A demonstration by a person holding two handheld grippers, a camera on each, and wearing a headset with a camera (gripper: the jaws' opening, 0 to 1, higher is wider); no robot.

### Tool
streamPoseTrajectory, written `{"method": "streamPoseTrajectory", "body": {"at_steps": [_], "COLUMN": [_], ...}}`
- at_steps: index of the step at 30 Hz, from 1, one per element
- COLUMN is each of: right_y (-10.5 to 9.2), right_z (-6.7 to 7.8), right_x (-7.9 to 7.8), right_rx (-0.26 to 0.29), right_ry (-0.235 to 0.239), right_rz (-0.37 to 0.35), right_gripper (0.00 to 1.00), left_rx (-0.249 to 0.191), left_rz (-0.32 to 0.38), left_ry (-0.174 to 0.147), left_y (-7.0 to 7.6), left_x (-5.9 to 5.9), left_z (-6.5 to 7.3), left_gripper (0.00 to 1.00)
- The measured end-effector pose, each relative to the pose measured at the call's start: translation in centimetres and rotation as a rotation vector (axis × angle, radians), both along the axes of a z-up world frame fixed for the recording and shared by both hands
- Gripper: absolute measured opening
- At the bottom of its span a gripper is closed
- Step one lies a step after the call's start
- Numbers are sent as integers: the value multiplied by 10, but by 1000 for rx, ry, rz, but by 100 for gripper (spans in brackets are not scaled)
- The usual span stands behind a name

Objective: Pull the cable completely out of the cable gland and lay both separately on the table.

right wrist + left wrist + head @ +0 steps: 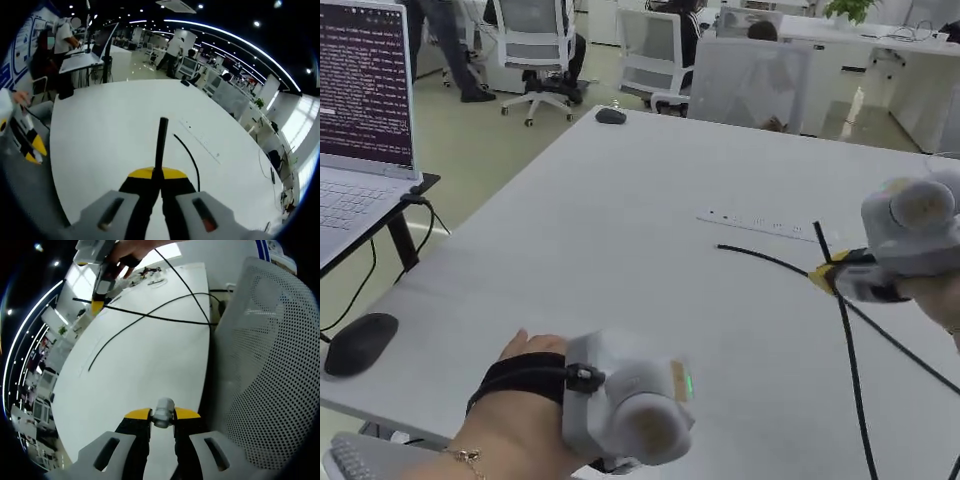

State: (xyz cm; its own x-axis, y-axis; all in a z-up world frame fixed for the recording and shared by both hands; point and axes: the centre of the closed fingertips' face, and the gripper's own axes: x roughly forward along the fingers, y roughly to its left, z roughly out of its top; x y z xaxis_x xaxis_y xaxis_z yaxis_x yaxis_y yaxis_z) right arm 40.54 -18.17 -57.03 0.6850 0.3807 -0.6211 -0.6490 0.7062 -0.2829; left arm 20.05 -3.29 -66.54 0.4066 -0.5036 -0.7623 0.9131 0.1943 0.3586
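A small grey-white cable gland (163, 412) sits pinched between the yellow-tipped jaws of my left gripper (162, 421), just above the near edge of the white table (600, 230). No cable runs through the gland. In the head view, the left gripper's white housing (625, 405) is at the bottom centre. My right gripper (825, 278) hovers over the table's right side, shut on the black cable (765, 258). A short cable end (161, 135) sticks out past its jaws. The rest of the cable (150, 317) trails across the tabletop.
A white power strip (760, 225) lies beyond the cable. An open laptop (365, 120) and a black mouse (360, 343) are on the left. Another mouse (610, 116) is at the far edge. A white mesh chair back (270, 355) stands beside the table.
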Motion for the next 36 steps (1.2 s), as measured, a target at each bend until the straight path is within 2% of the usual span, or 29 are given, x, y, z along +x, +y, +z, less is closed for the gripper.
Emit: {"method": "streamPoseTrajectory", "body": {"at_steps": [2,3,7,10,13,14,16,17,20,23,25,27,30,31,36], "right_y": [-2,-2,-11,-20,-36,-39,-46,-54,-65,-79,-86,-87,-75,-72,-61], "right_z": [11,22,45,71,95,95,87,76,62,50,46,48,56,57,69], "right_x": [22,40,84,119,149,154,161,160,157,147,133,120,87,76,3], "right_rx": [-8,4,60,107,99,91,72,35,-3,-2,2,13,68,67,88], "right_ry": [-31,-73,-115,-188,-274,-276,-247,-206,-161,-106,-77,-76,-75,-74,-90], "right_rz": [-8,-13,-82,-145,-208,-212,-227,-236,-244,-280,-286,-279,-224,-199,-140], "right_gripper": [3,3,3,3,3,3,4,4,9,20,19,19,20,21,21], "left_rx": [-7,-6,1,7,13,14,13,13,8,3,-7,-17,-46,-51,-38], "left_rz": [9,13,24,36,47,49,56,58,65,65,64,63,64,58,12], "left_ry": [5,6,9,16,25,29,34,35,41,44,45,43,67,70,96], "left_y": [2,3,9,14,18,20,22,23,24,23,22,22,21,20,13], "left_x": [0,0,-1,0,0,0,0,1,1,1,3,6,11,12,31], "left_z": [1,0,-1,-3,-5,-5,-6,-6,-5,-4,-2,2,9,11,16], "left_gripper": [18,18,18,18,18,18,18,18,18,18,18,18,18,18,18]}}
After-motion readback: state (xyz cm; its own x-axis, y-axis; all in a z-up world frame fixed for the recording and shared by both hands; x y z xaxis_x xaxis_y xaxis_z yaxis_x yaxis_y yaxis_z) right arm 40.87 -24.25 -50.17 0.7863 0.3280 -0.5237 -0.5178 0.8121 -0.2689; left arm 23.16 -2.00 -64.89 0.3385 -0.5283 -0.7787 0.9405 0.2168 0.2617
